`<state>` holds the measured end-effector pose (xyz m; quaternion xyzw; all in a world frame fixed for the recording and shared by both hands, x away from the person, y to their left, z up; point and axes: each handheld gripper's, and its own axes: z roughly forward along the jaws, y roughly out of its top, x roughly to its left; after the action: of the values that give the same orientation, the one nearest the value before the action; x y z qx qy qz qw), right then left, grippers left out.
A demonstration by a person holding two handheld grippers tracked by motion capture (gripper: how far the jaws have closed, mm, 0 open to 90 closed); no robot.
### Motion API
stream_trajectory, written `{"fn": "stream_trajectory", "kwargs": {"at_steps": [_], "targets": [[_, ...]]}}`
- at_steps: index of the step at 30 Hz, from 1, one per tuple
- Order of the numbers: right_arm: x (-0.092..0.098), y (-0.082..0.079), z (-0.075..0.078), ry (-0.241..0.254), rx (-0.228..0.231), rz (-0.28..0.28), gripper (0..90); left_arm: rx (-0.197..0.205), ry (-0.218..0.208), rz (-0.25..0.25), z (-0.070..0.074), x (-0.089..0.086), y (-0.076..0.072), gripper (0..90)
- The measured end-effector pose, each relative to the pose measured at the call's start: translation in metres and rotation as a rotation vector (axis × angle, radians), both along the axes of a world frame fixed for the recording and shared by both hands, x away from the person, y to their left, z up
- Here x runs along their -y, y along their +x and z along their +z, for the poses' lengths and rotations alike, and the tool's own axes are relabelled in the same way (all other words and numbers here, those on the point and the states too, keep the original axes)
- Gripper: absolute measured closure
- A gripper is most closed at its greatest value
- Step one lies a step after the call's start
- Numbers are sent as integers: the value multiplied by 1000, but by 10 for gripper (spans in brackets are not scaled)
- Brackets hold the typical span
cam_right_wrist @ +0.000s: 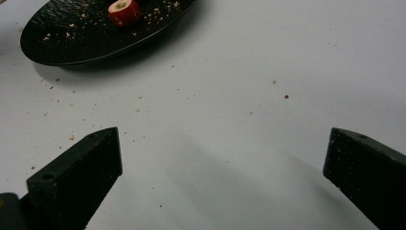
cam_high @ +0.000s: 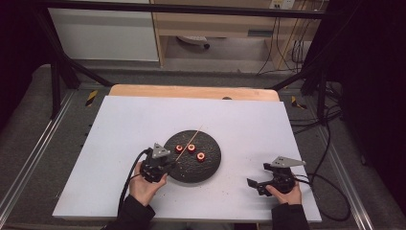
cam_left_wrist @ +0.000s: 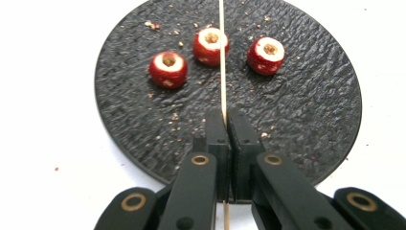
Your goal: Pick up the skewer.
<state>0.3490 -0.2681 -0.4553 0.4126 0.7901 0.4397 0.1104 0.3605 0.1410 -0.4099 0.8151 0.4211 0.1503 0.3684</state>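
Note:
A round black plate lies mid-table with three red cored fruit pieces on it. My left gripper is at the plate's near left rim, shut on a thin wooden skewer. The skewer runs up and away over the middle fruit piece. My right gripper rests on the table to the right of the plate, jaws wide open with nothing between them. One fruit piece and the plate's edge lie ahead of it.
The white board carries scattered crumbs around the plate. A wooden strip edges its far side. Metal rails flank the table, and cables trail at the right.

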Motion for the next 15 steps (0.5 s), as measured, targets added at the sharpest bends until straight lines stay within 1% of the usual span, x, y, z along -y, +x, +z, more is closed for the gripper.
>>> {"fn": "stream_trajectory", "kwargs": {"at_steps": [6,8,10,12,15], "targets": [[-1,0,-1,0,2,-2,6,33,-50,-19,0,-16,-5,880],[-1,0,-1,1,0,-5,6,52,-69,-32,0,-23,-7,880],[-1,0,-1,-1,2,-6,6,69,-72,-35,-2,-30,-9,880],[-1,0,0,0,2,-6,6,71,-89,-40,-4,-38,-12,880],[-1,-1,0,12,3,-13,6,81,-98,-44,-8,-50,-17,880]]}}
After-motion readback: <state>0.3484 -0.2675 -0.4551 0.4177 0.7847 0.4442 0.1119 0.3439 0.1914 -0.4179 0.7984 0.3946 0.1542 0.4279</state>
